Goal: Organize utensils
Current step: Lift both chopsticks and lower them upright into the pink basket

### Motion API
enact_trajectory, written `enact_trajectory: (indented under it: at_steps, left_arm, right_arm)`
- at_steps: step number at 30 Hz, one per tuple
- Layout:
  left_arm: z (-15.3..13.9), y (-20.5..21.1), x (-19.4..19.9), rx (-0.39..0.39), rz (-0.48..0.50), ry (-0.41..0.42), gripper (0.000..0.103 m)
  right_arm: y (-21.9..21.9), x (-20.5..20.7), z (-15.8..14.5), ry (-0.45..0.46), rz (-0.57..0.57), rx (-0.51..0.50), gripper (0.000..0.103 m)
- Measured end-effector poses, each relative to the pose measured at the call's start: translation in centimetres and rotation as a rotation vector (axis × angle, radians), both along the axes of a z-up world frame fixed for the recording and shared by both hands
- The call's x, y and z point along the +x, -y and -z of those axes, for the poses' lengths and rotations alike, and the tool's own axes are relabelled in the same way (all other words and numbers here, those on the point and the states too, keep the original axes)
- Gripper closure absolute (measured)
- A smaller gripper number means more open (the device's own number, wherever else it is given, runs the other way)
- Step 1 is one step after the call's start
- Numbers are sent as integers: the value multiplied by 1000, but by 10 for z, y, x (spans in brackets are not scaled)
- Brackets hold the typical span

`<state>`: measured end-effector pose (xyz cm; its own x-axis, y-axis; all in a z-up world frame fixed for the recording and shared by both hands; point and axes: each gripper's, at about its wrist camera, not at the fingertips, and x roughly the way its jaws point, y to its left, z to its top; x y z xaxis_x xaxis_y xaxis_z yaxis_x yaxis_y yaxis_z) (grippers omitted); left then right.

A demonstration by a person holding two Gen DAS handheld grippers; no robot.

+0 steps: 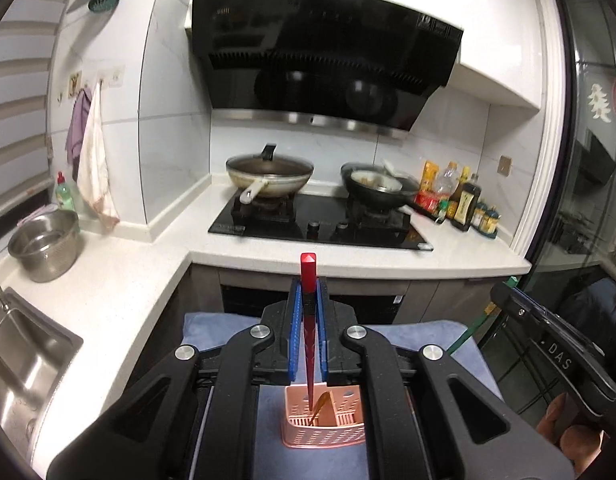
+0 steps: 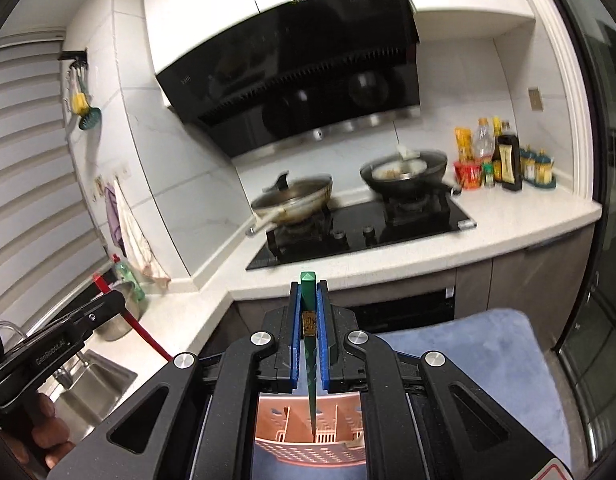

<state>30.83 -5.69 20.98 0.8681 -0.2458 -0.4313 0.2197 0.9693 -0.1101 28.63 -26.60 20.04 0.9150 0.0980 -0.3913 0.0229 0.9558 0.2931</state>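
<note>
**A:** What is each hand carrying?

**B:** The left hand-held gripper [image 1: 308,312] is clamped on a red chopstick [image 1: 308,280], its blue pads pressed against the shaft. The right hand-held gripper [image 2: 308,320] is clamped the same way on a green chopstick [image 2: 308,300]. Both sticks point thick end forward, thin end back toward the camera.

**A:** And the holder?

**B:** A pink utensil basket [image 1: 328,432] stands on a blue cloth [image 1: 211,328] below both grippers. It has slotted walls and inner dividers, and something brownish already leans in one compartment. In the left view the red tip lines up over the left compartment; in the right view the green tip appears above a middle section [image 2: 320,432]. Whether either tip is already inside the rim, I cannot tell.

**A:** So how should the drop be done well?

**B:** I'd judge the step is seating each stick in a compartment. Bring the tip down inside the walls before letting go, clear of the dividers. Keep the stick steep so it doesn't tip the light basket. Release only once the tip rests on the bottom.

**A:** Any risk?

**B:** The two grippers are close together; the right one's body [image 1: 548,340] shows at the left view's edge. Lowering one at a time would avoid a knock.
</note>
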Motion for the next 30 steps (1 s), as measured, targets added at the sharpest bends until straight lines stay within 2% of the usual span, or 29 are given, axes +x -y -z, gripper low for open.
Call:
enact_trajectory:
  at_steps: [6,13,22,24,25,27,29,30]
  left_arm:
    - [33,1,20,6,-1,-64,96]
    - [60,2,31,23,-9,-125,96]
    - [70,3,34,30,-19,-154,96]
    - [70,3,33,34,-30,-144,94]
    - [70,4,33,40,-36,-140,93]
    - [70,5,31,53,-49,-135,73]
    - [68,4,27,55,-65,-122,64]
    - [67,3,25,55,-68,-115,64]
  right_arm:
    - [-1,19,38,-82,-15,21,96]
    - [-3,28,65,-139,-15,13,96]
    - [-4,29,76,-166,-21,11,95]
    - [-5,27,76,-161,-14,6,90]
    - [-4,26,75,-158,-11,5,87]
    - [-3,23,74,-156,-4,10,79]
    - [-2,18,72,-155,-3,15,74]
    - [-1,16,72,-154,-2,14,74]
